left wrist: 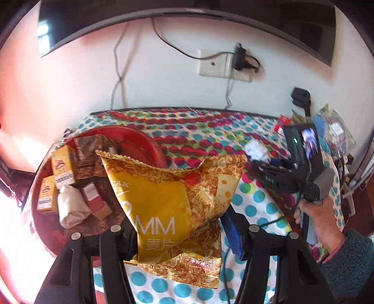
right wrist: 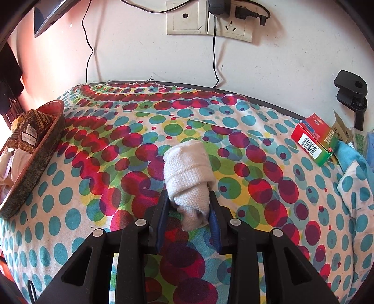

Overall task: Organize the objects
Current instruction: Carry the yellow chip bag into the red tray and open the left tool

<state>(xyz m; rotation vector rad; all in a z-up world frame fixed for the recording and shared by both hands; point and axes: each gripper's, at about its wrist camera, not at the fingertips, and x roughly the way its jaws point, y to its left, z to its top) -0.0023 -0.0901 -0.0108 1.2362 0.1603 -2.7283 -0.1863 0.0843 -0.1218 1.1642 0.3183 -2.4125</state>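
My left gripper (left wrist: 180, 236) is shut on a yellow snack bag (left wrist: 173, 198) and holds it up beside the red round basket (left wrist: 140, 142). The basket holds yellow boxes (left wrist: 62, 168), a brown packet (left wrist: 87, 149) and a white roll (left wrist: 70, 208). My right gripper (right wrist: 188, 210) is shut on a white rolled sock (right wrist: 189, 175) just above the dotted tablecloth (right wrist: 105, 163). The right gripper also shows in the left wrist view (left wrist: 268, 163), held by a hand, with the sock (left wrist: 257, 149) at its tip. The basket (right wrist: 35, 163) sits at the left in the right wrist view.
A red and green box (right wrist: 314, 139) lies at the table's right edge beside plastic packets (left wrist: 336, 131) and blue cloth (right wrist: 348, 152). A black clamp (right wrist: 350, 93) stands at the back right. Wall sockets (right wrist: 208, 21) with hanging cables are behind the table.
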